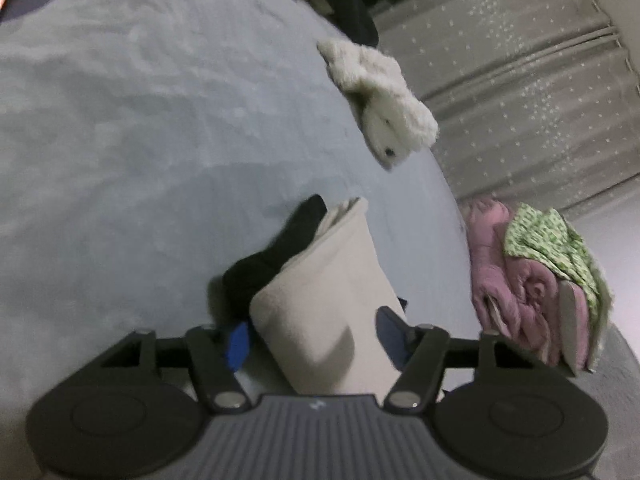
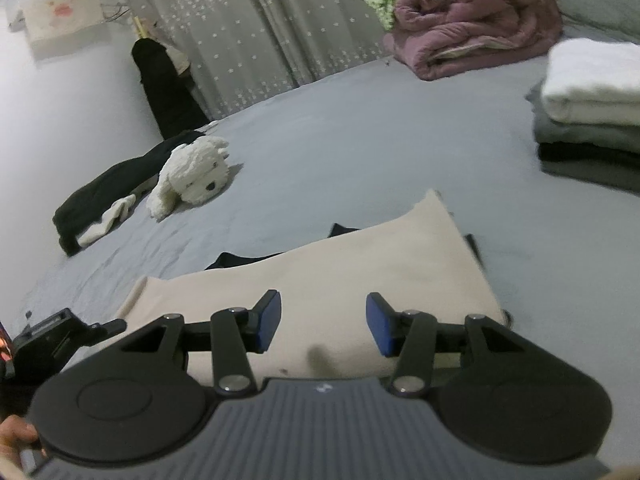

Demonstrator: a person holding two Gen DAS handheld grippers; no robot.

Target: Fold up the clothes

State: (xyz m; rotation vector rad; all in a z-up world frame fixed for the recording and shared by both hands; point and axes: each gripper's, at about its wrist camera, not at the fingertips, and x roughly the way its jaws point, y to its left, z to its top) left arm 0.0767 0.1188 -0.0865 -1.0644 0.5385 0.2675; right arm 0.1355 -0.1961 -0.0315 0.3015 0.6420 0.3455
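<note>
the left gripper [image 1: 316, 340] has the folded cream garment [image 1: 320, 304] standing between its two blue pads [image 1: 239, 346]; the cloth fills the gap from one pad to the other, and the far pad is partly hidden behind the fold, so the view is too blurred to say whether the pads press on it or only flank it. a black garment [image 1: 272, 256] pokes out from behind the cream one, just beyond the left-hand finger. ahead of the fingertips and off to their right, a white plush dog [image 1: 384, 104] lies near the edge of the grey bed sheet [image 1: 120, 140].

the right gripper [image 2: 323, 324] hangs over the same cream garment [image 2: 320, 276] with its fingers about half apart and nothing between them; the cloth lies flat under and ahead of both pads. far ahead to the left of the fingers lies the plush dog [image 2: 196, 176] against a dark heap of clothes [image 2: 100, 192]. well to the right of the fingers stands a stack of folded clothes [image 2: 592, 112], and beyond it a rolled pink blanket [image 2: 472, 24].
</note>
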